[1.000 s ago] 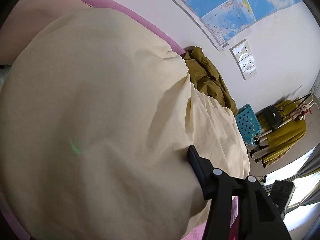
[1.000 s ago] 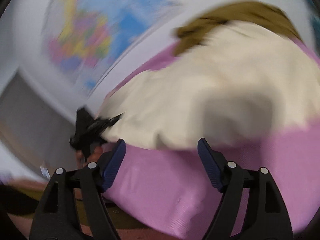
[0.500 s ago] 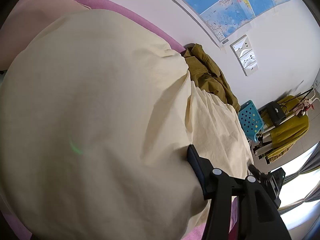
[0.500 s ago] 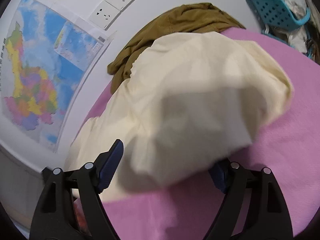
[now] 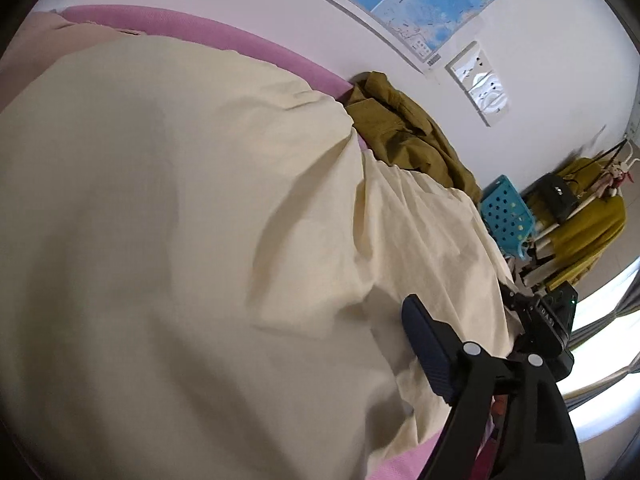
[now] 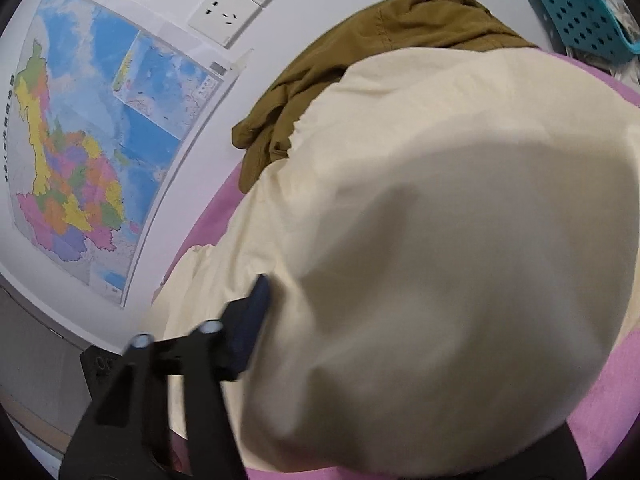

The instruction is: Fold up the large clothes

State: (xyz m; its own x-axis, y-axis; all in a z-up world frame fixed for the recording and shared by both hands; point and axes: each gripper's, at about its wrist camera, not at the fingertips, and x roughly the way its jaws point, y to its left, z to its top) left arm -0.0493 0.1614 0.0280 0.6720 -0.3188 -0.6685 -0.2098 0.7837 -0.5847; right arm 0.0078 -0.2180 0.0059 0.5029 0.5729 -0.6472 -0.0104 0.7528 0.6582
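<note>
A large cream garment [image 5: 180, 220] lies bunched on the pink bed cover [image 5: 200, 28] and fills most of both views. My left gripper [image 5: 320, 312] is low over its near edge with its jaws opening. One dark finger [image 5: 428, 344] stands just off the fabric, and the other is hidden under the cloth that lies between them. My right gripper [image 6: 320, 288] is closing on the garment [image 6: 440, 240]. Its left finger [image 6: 256, 312] presses into a fold, and the right finger is buried under the cloth.
An olive garment [image 5: 404, 136] [image 6: 360, 52] is heaped against the wall behind the cream one. A teal basket [image 5: 506, 216] [image 6: 580, 20] and a rack with a mustard garment [image 5: 592, 216] stand beyond the bed. A map [image 6: 100, 140] and sockets [image 6: 228, 12] are on the wall.
The left gripper's visible finger swung outward and the cloth beside it slackened. The right gripper dropped onto the cream garment, its left finger moved inward, and cloth now covers its right finger.
</note>
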